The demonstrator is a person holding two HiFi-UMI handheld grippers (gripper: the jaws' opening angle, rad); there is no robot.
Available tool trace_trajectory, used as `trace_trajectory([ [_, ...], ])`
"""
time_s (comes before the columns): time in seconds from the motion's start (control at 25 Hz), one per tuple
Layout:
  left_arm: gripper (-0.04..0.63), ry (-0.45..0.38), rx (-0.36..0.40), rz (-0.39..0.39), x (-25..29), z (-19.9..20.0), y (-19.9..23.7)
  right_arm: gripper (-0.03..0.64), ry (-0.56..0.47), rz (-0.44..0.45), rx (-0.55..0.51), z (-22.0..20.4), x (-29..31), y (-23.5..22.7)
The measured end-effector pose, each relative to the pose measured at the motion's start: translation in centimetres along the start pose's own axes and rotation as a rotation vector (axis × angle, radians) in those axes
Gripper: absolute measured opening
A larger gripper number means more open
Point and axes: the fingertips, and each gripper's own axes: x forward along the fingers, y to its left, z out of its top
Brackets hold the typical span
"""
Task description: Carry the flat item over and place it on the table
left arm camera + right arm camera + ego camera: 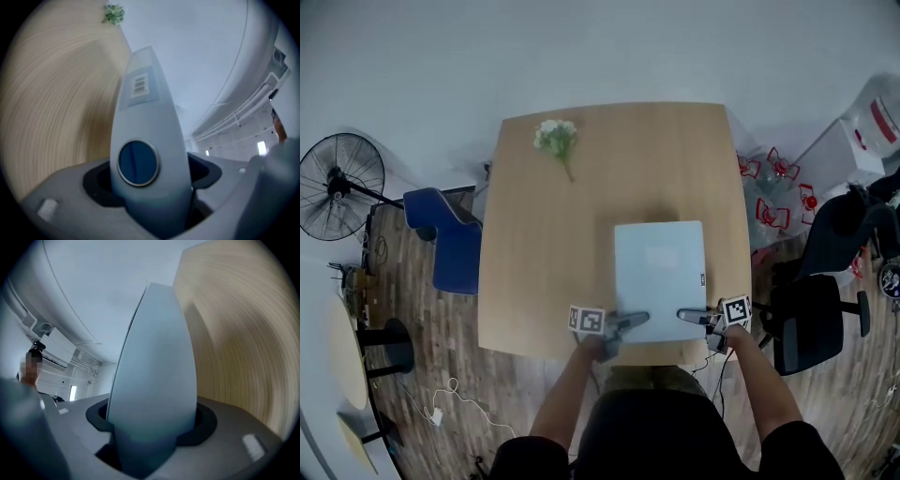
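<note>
The flat pale-blue folder [661,277] lay level over the near right part of the wooden table [534,253], its near edge close to the table's front edge beside the person. A soft shadow ran along its far edge, and I could not tell whether it was resting on the wood or was just above it. A pale label sat on its upper face.

The left gripper [630,322] had hold of the folder's near left corner and the right gripper [692,317] its near right corner. Each was clamped on the folder, with the marker cubes [587,320] out to either side.

In the left gripper view the folder [145,108] stood edge-on between the jaws and filled the gap. It showed a round hole with a metal rim [138,162] close to the camera and a barcode label [139,85] further along, with the table [56,103] beside it. In the right gripper view the folder [157,366] sat the same way between that gripper's jaws, against the table [234,348].

A small bunch of white flowers [557,139] lay near the far left corner of the table, well apart from the folder. A blue chair [450,239] stood at the table's left side with a floor fan [339,183] beyond it, and a black office chair [811,319] stood to the right.
</note>
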Motion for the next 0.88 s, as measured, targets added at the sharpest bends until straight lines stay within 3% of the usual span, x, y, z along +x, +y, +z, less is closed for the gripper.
trace_trajectory([
  [0.24, 0.397, 0.059, -0.037, 0.02, 1.5, 5.6, 4.2, 0.33, -0.048, -0.043, 0.067, 5.4, 1.2, -4.6],
  [0.6, 0.397, 0.078, -0.042, 0.101, 3.0, 10.2, 8.0, 0.348, -0.048, -0.1, 0.075, 10.2, 2.1, -8.2],
  [0.88, 0.42, 0.058, -0.026, 0.178, 3.3, 13.1, 10.0, 0.362, -0.046, -0.255, 0.12, 12.4, 1.7, -11.2],
])
